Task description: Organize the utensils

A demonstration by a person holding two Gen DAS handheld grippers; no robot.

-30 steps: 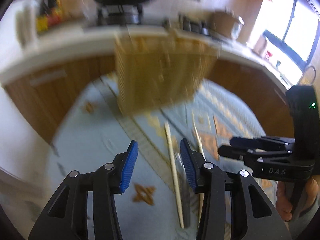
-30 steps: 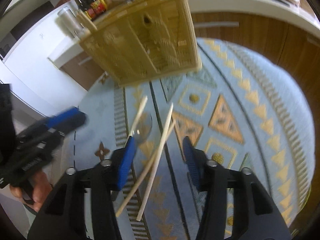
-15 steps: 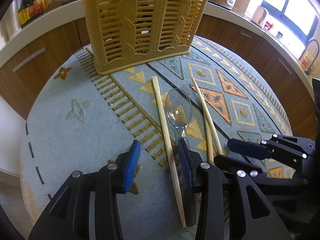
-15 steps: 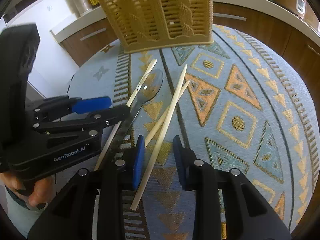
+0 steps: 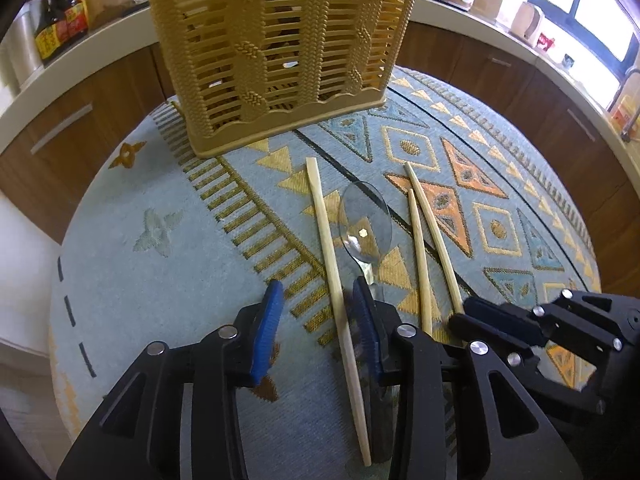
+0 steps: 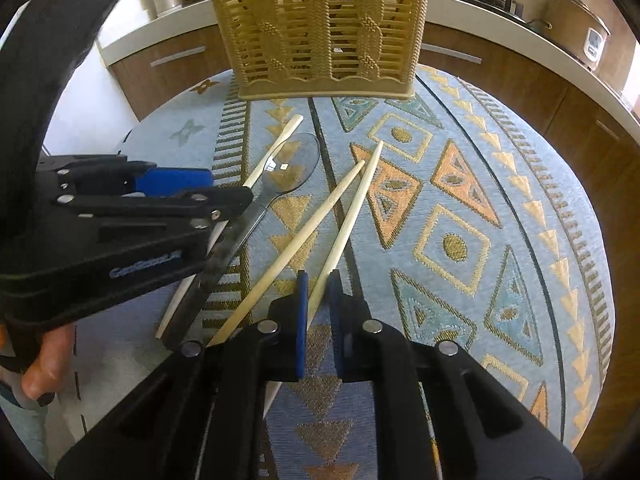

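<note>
Table cloth (image 5: 132,280): patterned cloth over a round table; it fills the middle of both views and carries everything.
Basket (image 5: 280,48): slatted yellow holder standing upright at top centre of both views, probably where the utensils are meant to end up.
Left tongs (image 5: 318,328): bottom centre of the left view, jaws closing around one chopstick (image 5: 340,296), which lies between the pads and near the right one; no pad presses on it yet, so nothing is gripped.
Right tongs (image 6: 318,312): bottom centre of the right view, clenched on the thick end of another chopstick (image 6: 352,216), whose thin end points toward the basket; held low, likely so it can be lifted and dropped in tip first.
Spoon (image 5: 365,224): lies flat, centre of the left view, just right of the left tongs' chopstick, handle running under the right jaw.
Third chopstick (image 6: 296,248): flat on the cloth just left of the gripped one, their far ends close together.
</note>
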